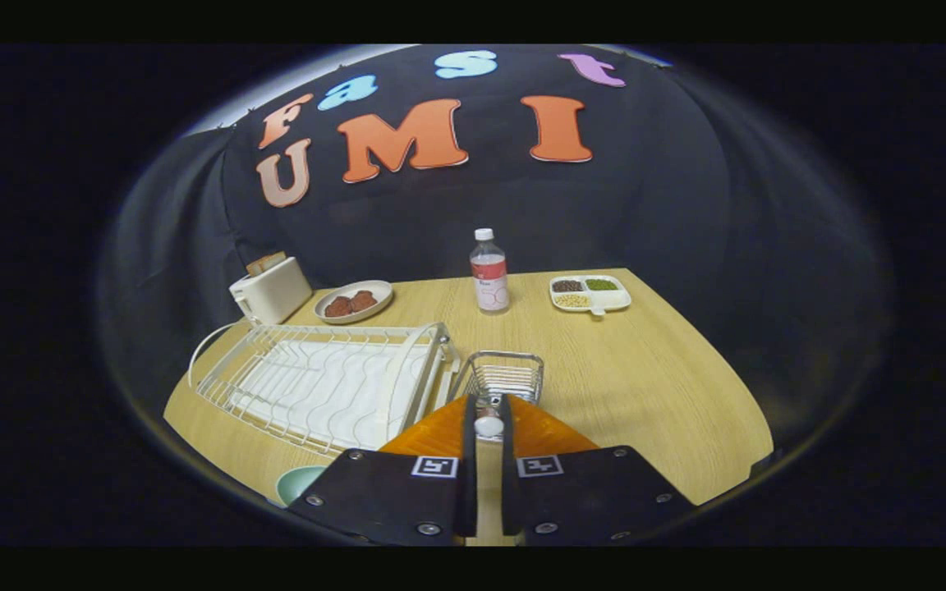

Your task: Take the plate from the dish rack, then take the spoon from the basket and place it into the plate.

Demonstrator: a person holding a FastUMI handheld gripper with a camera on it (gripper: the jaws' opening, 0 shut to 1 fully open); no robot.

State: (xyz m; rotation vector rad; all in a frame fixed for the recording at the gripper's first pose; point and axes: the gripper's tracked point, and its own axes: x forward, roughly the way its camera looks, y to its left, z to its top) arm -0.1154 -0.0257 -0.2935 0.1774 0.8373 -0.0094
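Dish rack: white wire frame with a white drain tray under it, flat on the wooden worktop, ahead-left of the tongs; no dish seen standing in its slots. Plate: pale green, round, only an edge visible, lying flat near the rack's front corner, just left of the tongs. Basket: small wire basket, upright, touching or just beside the rack's right end, directly ahead of the fingertips. Spoon: white rounded end visible between the two fingertips, both fingers close against it, just in front of the basket; rest hidden.
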